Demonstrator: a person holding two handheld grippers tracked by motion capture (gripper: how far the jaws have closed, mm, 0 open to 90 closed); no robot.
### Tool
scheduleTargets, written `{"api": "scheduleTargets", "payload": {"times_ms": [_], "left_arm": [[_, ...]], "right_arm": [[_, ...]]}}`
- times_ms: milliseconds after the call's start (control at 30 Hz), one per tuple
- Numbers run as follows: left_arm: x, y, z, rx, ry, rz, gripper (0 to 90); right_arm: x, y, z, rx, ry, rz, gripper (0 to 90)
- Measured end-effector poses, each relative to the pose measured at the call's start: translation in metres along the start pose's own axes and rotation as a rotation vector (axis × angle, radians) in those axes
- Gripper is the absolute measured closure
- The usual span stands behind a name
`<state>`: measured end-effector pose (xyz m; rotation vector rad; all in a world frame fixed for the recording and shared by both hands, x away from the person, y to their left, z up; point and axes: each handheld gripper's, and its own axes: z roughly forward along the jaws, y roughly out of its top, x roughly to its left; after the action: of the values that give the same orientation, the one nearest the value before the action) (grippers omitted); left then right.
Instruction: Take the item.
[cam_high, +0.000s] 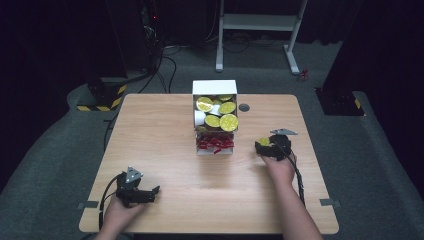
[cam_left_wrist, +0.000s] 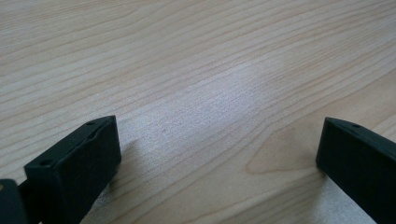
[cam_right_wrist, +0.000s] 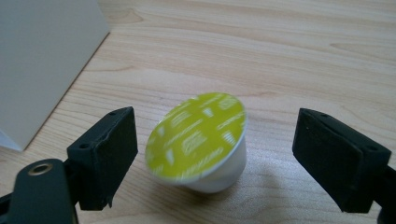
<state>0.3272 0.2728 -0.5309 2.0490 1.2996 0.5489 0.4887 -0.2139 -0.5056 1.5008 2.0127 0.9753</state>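
High view: white box (cam_high: 215, 88) of yellow-lidded capsules at the middle of the wooden surface (cam_high: 165, 150), toward its far edge.
Right tool (cam_right_wrist: 215, 149): jaws apart, either side of one capsule (cam_right_wrist: 198, 140) (tilted, foil lid facing the camera), not touching it; near the right edge.
Left tool (cam_left_wrist: 217, 154): jaws wide apart over bare wood, near the front-left corner.

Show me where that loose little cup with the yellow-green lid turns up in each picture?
High view: the capsule sits right of the white box, at the right gripper.
Right gripper view: centre, tilted, between the open jaws.
Left gripper view: bare table.
Shared landmark: the wooden table.
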Motion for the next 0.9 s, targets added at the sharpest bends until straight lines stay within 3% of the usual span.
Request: {"api": "scheduleTargets", "payload": {"times_ms": [533,700,900], "left_arm": [[0.0,0.0,0.0,0.003,-0.001,0.003,0.3],[0.0,0.0,0.0,0.002,-0.002,0.002,0.3],[0.0,0.0,0.0,0.001,-0.003,0.002,0.3]], "right_arm": [[0.004,0.006,-0.033,-0.079,0.024,-0.006,13.1],[0.012,0.001,-0.049,-0.105,0.041,-0.02,12.9],[0.03,-0.011,-0.072,-0.127,0.068,-0.075,12.2]]}}
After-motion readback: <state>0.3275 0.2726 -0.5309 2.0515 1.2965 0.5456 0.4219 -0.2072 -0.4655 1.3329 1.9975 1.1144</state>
